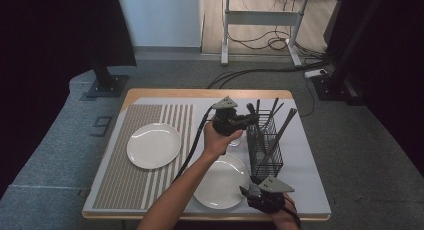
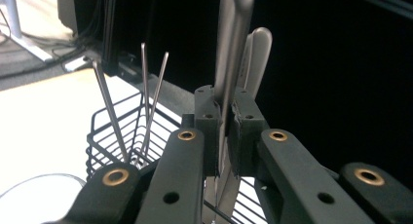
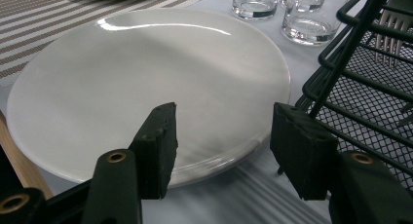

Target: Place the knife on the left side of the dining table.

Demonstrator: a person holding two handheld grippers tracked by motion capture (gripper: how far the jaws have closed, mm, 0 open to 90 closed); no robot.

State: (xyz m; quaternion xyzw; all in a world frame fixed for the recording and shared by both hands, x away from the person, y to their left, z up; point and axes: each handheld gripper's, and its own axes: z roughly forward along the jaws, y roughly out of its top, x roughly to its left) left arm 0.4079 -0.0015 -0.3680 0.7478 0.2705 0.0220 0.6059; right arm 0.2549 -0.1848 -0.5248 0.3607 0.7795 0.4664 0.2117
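2 grippers at work over 1 laid table.

Item 1: left gripper [image 1: 250, 119], hand-held, reaching level to the top of the black wire caddy [image 1: 265, 149]. Clenched on 1 flat steel utensil handle [image 2: 233, 48], pads pressing it from both sides; handle standing upright between the pads, its lower end running down into the caddy below. Whether knife, fork or spoon cannot be told. 1 more flat handle [image 2: 257, 58] just behind it, untouched.

Item 2: 3 thin steel rods [image 2: 146, 97], leaning in the far part of the caddy, ahead and to the left of the left gripper's tips, apart from them.

Item 3: right gripper [image 1: 246, 192], low at the near table edge. Released: jaws standing apart, nothing between the pads [image 3: 157, 146].

Item 4: 1 white plate [image 3: 146, 83], directly ahead of the right gripper's tips, near rim just beyond them, not gripped. Caddy mesh just beside the right-hand pad.

Item 5: 2 clear glasses [image 3: 277, 9], beyond that plate's far rim; 1 fork head [image 3: 395, 14] inside the caddy beside them.

Item 6: 1 second white plate [image 1: 153, 145], on a striped placemat [image 1: 125, 175], well apart from both grippers, on the left gripper's open side.
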